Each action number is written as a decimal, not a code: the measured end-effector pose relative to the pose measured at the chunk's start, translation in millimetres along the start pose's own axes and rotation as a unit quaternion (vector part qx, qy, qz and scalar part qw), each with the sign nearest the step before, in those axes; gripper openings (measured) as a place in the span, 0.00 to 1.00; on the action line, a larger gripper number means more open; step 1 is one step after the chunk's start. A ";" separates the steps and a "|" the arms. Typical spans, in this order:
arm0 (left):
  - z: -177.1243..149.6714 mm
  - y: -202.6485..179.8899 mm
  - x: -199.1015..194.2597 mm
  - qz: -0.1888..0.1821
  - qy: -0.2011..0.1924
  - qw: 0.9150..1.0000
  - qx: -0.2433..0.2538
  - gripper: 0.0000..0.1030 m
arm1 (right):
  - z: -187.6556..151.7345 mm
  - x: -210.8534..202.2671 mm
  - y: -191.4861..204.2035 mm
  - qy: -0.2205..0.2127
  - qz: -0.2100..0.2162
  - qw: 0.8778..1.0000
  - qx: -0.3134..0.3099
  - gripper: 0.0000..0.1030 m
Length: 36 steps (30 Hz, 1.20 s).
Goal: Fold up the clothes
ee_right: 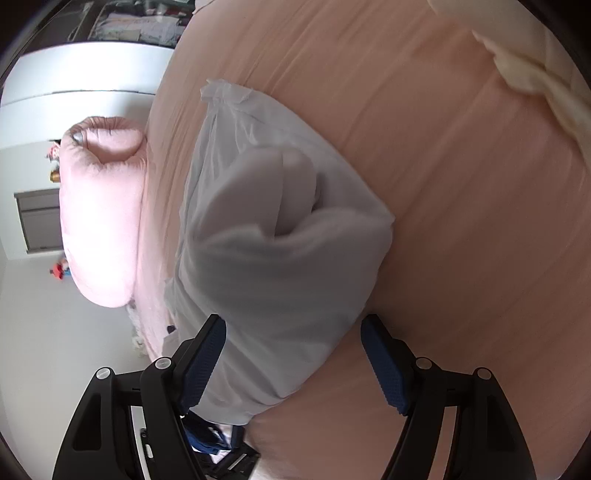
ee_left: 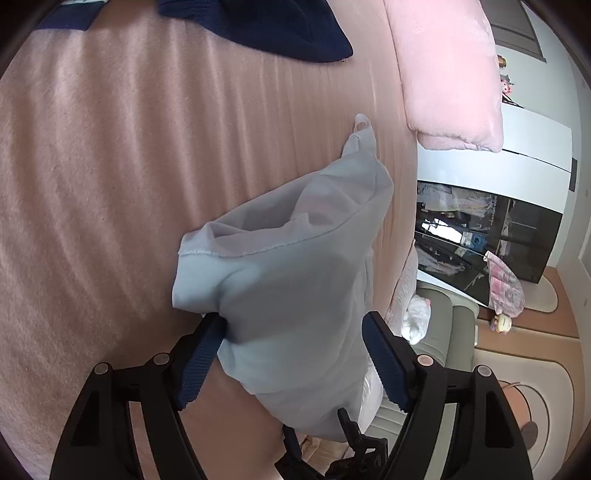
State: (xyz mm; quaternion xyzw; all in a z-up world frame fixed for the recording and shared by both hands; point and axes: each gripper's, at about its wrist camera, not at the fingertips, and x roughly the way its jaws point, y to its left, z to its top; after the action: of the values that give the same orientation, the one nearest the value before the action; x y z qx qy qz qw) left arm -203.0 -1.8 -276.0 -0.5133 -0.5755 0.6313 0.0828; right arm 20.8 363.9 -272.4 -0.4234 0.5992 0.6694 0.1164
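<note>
pale garment (ee_left: 295, 280) bunched near the bed (ee_left: 110, 184) edge, lying between the spread pads of both left claw (ee_left: 295, 354) and right claw (ee_right: 291, 354), neither gripping. likely to slide off the edge or bunch worse if pinched through several layers.

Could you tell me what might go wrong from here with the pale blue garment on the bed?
The pale blue garment lies bunched between the wide-open left gripper and right gripper; closing now may pinch several layers and lock in wrinkles. It sits near the edge of the bed, so a tug could slide it off. The navy garment nearby could get caught up.
</note>
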 end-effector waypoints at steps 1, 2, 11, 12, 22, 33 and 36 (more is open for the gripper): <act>-1.6 -0.1 -0.6 0.009 -0.003 1.000 -0.003 0.74 | -1.8 -0.7 0.6 -0.006 0.000 1.000 0.001 0.73; -3.7 0.0 -1.4 0.019 -0.003 1.000 -0.007 0.74 | -2.5 -2.1 0.6 -0.015 0.002 1.000 0.001 0.73; -4.2 0.9 11.5 0.014 -0.019 0.998 -0.065 0.88 | -6.8 2.9 -10.0 -0.047 0.007 0.999 0.017 0.73; -1.9 -0.6 13.9 0.014 -0.018 0.997 -0.069 0.89 | -7.5 3.2 -9.2 -0.048 0.004 0.999 0.013 0.73; -0.5 -8.5 23.4 0.021 -0.011 1.000 -0.011 0.93 | 3.4 0.9 -12.7 -0.065 0.003 0.998 -0.002 0.75; -5.4 3.5 14.2 0.051 -0.021 0.998 0.039 0.29 | 9.6 -7.0 -8.0 -0.034 -0.052 0.990 -0.127 0.32; -8.6 -1.4 12.9 0.067 -0.023 0.994 0.084 0.24 | 2.3 -7.8 6.2 -0.038 -0.094 0.972 -0.212 0.28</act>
State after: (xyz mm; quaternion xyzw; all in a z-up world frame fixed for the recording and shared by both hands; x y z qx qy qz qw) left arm -203.2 13.1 -280.3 -0.5273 -0.4866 0.6931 0.0691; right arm 20.5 367.1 -262.7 -0.4668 0.3968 0.7828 0.1092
